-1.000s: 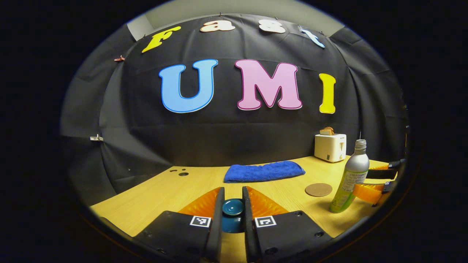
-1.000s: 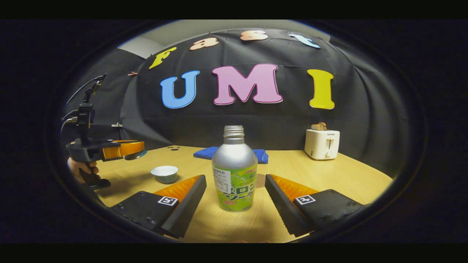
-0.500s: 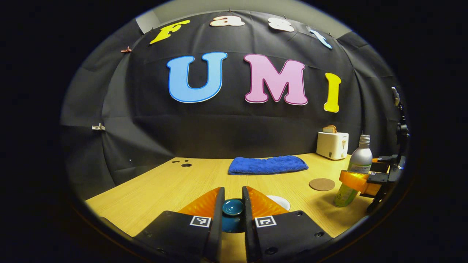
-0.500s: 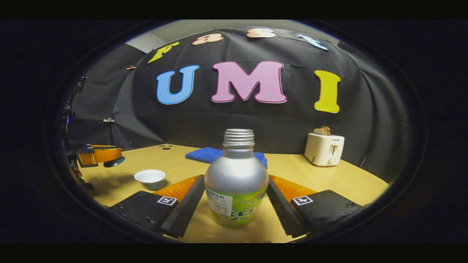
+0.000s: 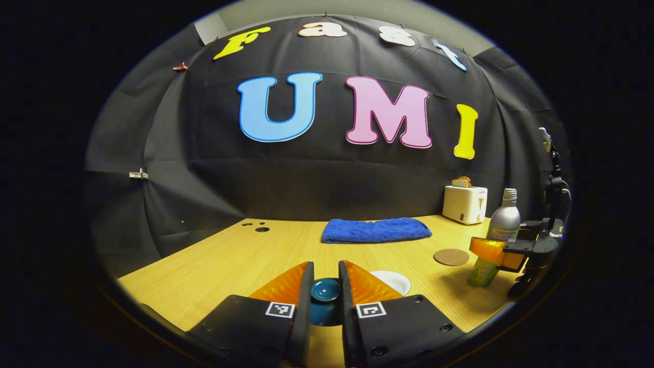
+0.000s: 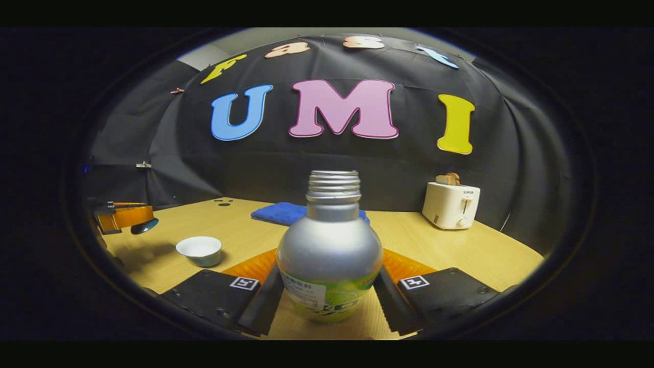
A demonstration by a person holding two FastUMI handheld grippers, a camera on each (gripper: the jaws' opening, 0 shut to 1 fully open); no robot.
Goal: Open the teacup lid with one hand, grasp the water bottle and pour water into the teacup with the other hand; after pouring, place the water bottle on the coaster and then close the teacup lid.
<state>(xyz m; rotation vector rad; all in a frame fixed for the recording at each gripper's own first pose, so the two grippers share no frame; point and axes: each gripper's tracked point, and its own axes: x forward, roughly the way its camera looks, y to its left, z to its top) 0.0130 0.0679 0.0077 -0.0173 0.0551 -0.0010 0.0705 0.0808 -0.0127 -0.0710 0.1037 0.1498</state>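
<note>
Left hand-held gripper clamped on the knob of the dark blue teacup lid, held up off the desk. Open white teacup sitting on the desk just below and right of that lid, toward the near edge. Right hand-held gripper closed against both sides of the silver water bottle, upright, cap off, base near the desk's near edge. Round cork coaster lying bare beside the bottle, toward the far edge. Folded blue towel along the far edge; white toaster in the far right corner.
</note>
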